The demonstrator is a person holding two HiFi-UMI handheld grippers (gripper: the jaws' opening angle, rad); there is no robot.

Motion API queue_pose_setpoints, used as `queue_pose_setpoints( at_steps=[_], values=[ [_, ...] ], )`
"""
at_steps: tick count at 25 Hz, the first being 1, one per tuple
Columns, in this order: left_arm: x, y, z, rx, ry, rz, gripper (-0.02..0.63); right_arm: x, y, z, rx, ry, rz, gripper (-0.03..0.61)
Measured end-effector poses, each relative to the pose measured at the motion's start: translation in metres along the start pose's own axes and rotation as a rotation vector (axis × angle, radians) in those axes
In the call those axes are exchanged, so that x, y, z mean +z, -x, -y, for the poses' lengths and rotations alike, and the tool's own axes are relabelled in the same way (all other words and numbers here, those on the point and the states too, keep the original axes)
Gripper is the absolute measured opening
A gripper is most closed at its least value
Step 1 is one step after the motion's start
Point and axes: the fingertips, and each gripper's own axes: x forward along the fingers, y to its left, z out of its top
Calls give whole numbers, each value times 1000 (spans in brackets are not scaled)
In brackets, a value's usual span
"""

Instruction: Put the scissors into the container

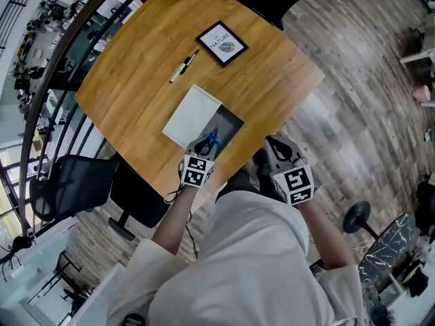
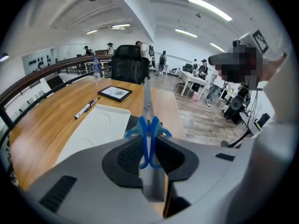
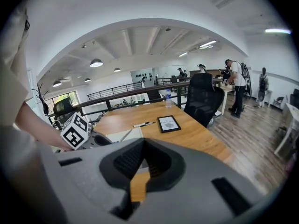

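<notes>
Left tool [image 1: 202, 148] pinches scissors [image 2: 148, 125] by blue handles, blades pointing away from holder; scissors hang over grey container [image 1: 231, 129] at near edge of bench [image 1: 136, 80], white lid [image 1: 192, 116] just beside; best to lower blades-first into open grey part, clear of lid, release low; right tool [image 1: 277, 149] pressed together, empty, beside bench edge.

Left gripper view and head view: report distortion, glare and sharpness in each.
Left gripper view: fisheye with black corners, the ceiling strip lights blown out white, the blue-handled metal scissors sharp. Head view: the wooden table evenly lit, the dark railing bowed by the lens.
</notes>
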Motion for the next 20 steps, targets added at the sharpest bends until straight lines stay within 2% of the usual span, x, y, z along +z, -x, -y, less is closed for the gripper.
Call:
queue_pose_setpoints(
  at_steps=[6, 20],
  values=[
    [-29, -30, -8, -14, 15, -109, 78, -8, -4, 1, -27, -35, -16, 3],
    [-66, -75, -15, -1, 20, -271, 78, -34, -7, -5, -43, -93, -47, 3]
  ],
)
